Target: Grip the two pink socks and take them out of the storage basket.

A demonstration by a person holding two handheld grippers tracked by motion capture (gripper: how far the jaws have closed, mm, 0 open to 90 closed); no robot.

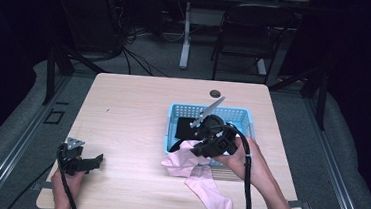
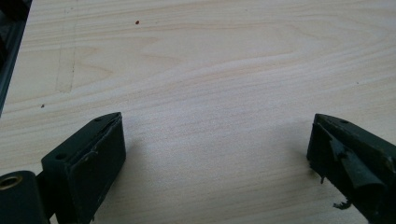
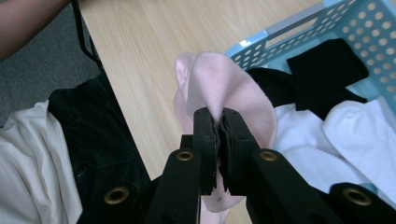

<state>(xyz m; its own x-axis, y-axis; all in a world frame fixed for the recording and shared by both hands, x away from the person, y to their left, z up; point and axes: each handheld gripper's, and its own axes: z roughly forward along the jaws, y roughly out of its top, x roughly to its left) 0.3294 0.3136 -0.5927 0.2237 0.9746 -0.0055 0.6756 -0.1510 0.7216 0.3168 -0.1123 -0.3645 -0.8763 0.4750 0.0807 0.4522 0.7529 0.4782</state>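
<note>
From above, my right gripper (image 1: 201, 147) hangs at the near edge of the blue basket (image 1: 240, 114), its jaws clamped on a pink sock (image 1: 202, 178) that drapes from the basket's near-left corner down onto the wooden table (image 1: 127, 115) toward me. My right hand (image 1: 241, 161) wraps the gripper body just beside the basket's near wall. My left gripper (image 1: 91, 161) rests on the table well to the left of the basket, near the table's front edge, jaws spread with nothing between them. I can read no label or writing on basket, sock or grippers.

In the left gripper view, my two black jaws stand wide apart over bare wood; a few small dark specks mark the grain, and no print is legible.

In the right gripper view, my jaws are pinched tight on a fold of the pink sock, which bulges just past the tips and partly overhangs the basket's rim. Inside the basket lie a black sock (image 3: 327, 65) and white socks (image 3: 355, 135). No brand marks are readable.
</note>
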